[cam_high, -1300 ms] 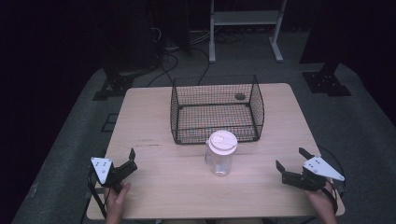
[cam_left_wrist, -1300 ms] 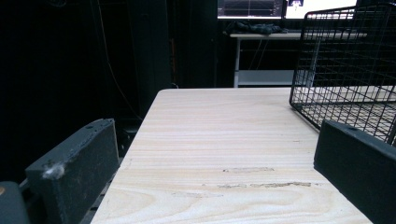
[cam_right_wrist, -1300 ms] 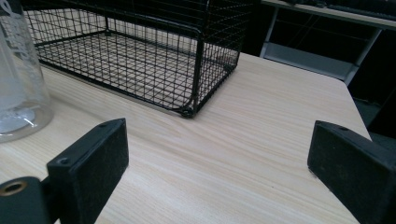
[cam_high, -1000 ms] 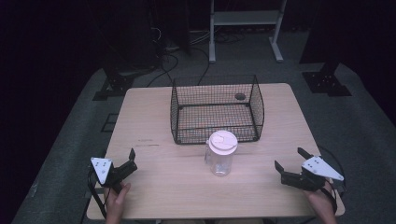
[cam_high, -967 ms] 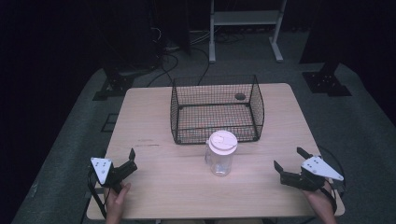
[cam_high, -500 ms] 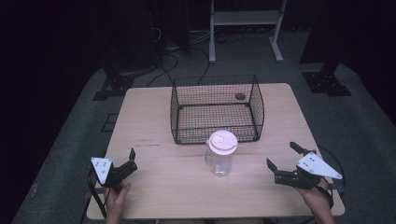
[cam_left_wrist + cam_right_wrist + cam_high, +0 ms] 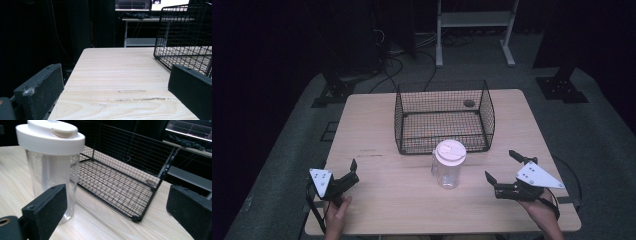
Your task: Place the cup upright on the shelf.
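Since the earlier frames your right gripper point(image 7: 503, 167) has slid inward from the table's right edge toward the jar, while your left gripper point(image 7: 353, 172) has kept its place near the front-left corner.

Your right gripper's jaws are spread wide with nothing between them. It hovers near the table's point(image 7: 372, 125) front-right part, pointing left toward the clear plastic jar point(image 7: 449, 165). The jar stands upright with its white lid point(image 7: 450, 151) on, roughly midway along the table's width and closer to the front edge, just in front of the black wire basket point(image 7: 444, 117). In the right gripper view the jar point(image 7: 53, 170) rises just beyond your gripper's left jaw, not touching it, with the basket point(image 7: 120, 177) behind and to the side.

Your left gripper's jaws are likewise parted and empty; it is held by your left hand point(image 7: 337, 215) well apart from the jar. In the left gripper view the bare tabletop point(image 7: 117, 75) runs ahead between the jaws, with a corner of the basket point(image 7: 185, 37) just past the right one.

The basket sits at the middle of the table toward the far edge. A small dark round thing point(image 7: 469, 103) shows at its far-right corner; you cannot tell what it is.
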`<state>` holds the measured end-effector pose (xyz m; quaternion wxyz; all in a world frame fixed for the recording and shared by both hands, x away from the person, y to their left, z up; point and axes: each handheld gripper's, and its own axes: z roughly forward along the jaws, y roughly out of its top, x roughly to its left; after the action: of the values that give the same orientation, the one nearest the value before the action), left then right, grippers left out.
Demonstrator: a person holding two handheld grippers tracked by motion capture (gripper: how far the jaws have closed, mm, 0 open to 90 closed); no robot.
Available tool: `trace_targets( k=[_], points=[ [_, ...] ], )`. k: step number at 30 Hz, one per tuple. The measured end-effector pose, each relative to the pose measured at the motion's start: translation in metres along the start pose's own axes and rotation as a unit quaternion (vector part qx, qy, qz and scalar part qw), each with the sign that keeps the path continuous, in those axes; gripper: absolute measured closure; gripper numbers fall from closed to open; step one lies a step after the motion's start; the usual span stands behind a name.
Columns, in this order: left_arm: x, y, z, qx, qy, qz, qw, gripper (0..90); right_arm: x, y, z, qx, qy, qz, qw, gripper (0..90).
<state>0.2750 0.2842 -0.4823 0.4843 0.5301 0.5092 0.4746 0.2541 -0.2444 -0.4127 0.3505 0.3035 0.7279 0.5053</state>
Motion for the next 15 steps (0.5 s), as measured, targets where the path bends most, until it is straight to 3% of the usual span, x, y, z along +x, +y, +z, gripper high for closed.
trace_targets(
  k=[15],
  points=[
    [0.0, 0.0, 0.0, 0.0, 0.0, -0.001, 1.0, 0.0, 0.016, 0.015, 0.015, -0.01, 0.026, -0.013, 0.9995, 2.6]
  ],
)
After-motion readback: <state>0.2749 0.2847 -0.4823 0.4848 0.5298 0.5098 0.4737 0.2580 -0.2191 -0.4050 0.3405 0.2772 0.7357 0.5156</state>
